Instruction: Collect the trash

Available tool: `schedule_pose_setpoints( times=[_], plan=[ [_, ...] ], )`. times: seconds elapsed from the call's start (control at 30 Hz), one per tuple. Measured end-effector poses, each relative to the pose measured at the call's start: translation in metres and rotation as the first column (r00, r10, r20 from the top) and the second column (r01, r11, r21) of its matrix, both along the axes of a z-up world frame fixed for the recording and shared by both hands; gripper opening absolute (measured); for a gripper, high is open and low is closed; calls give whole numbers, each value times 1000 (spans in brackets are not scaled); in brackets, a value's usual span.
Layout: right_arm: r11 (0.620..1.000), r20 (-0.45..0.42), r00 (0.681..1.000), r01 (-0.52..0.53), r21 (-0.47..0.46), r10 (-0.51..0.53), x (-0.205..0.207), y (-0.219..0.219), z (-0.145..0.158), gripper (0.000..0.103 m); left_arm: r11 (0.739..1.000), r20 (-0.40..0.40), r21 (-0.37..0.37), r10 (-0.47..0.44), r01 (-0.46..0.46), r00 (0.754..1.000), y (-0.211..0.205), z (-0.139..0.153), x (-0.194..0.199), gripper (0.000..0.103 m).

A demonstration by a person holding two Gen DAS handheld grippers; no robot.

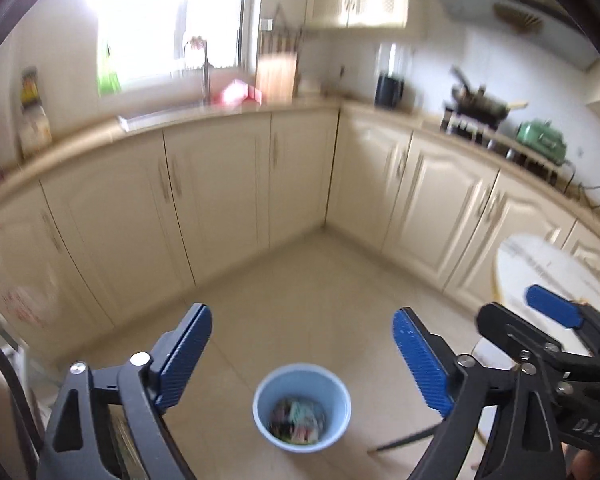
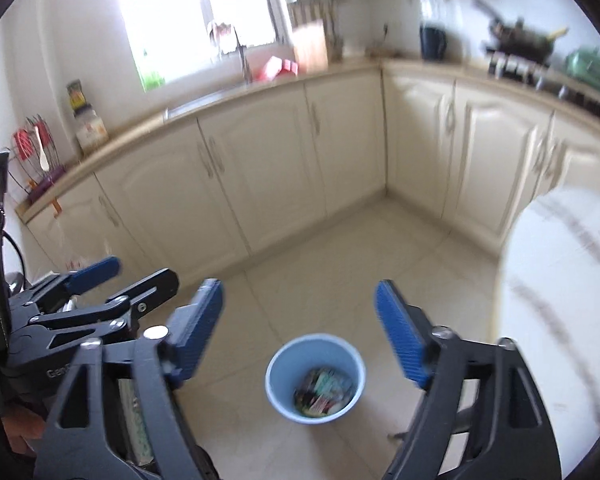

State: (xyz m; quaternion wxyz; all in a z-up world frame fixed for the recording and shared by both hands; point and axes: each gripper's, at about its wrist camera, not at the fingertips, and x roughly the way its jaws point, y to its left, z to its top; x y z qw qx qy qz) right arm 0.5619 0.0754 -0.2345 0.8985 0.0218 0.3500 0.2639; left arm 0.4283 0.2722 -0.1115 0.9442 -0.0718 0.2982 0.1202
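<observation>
A light blue trash bin (image 1: pixel 302 406) stands on the tiled floor below both grippers; it also shows in the right wrist view (image 2: pixel 315 378). Colourful wrappers (image 1: pixel 298 420) lie in its bottom, seen too in the right wrist view (image 2: pixel 324 394). My left gripper (image 1: pixel 302 354) is open and empty, held high above the bin. My right gripper (image 2: pixel 299 326) is open and empty, also above the bin. The right gripper shows at the right edge of the left wrist view (image 1: pixel 540 320); the left gripper shows at the left of the right wrist view (image 2: pixel 112 280).
Cream kitchen cabinets (image 1: pixel 220 200) run along two walls under a beige countertop (image 2: pixel 260 84). A sink tap (image 1: pixel 206 72), a pan on a rack (image 1: pixel 480 104) and a green appliance (image 1: pixel 540 140) sit on it. A white round table (image 2: pixel 560 300) is at the right.
</observation>
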Motion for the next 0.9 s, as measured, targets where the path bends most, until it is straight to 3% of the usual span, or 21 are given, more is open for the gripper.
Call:
schedule_pose_setpoints(
  times=[0.23,0.3,0.5,0.7,0.73,0.9],
  plan=[
    [994,209,972,105,26,-108,-78,-59,92,103,998,228,51,-44,33,973,-74,54,-74,102],
    [989,270,952,144,23,-145,-105,-77,115,103,998,295,55,-53,39,954,-85,66,-98,102],
    [972,376,897,228,55,-231,-164,-121,164,103,992,400,103,-113,77,910,-121,77,-170,102],
    [947,444,840,316,66,-311,-205,-165,189,103,982,466,146,-174,119,867,-201,36,-193,102],
    [940,451,830,333,68,-327,-211,-172,190,103,980,474,153,-183,125,861,-227,10,-204,102],
    [911,467,793,407,73,-392,-225,-213,195,103,970,492,173,-236,172,838,-257,-13,-209,102]
  ],
)
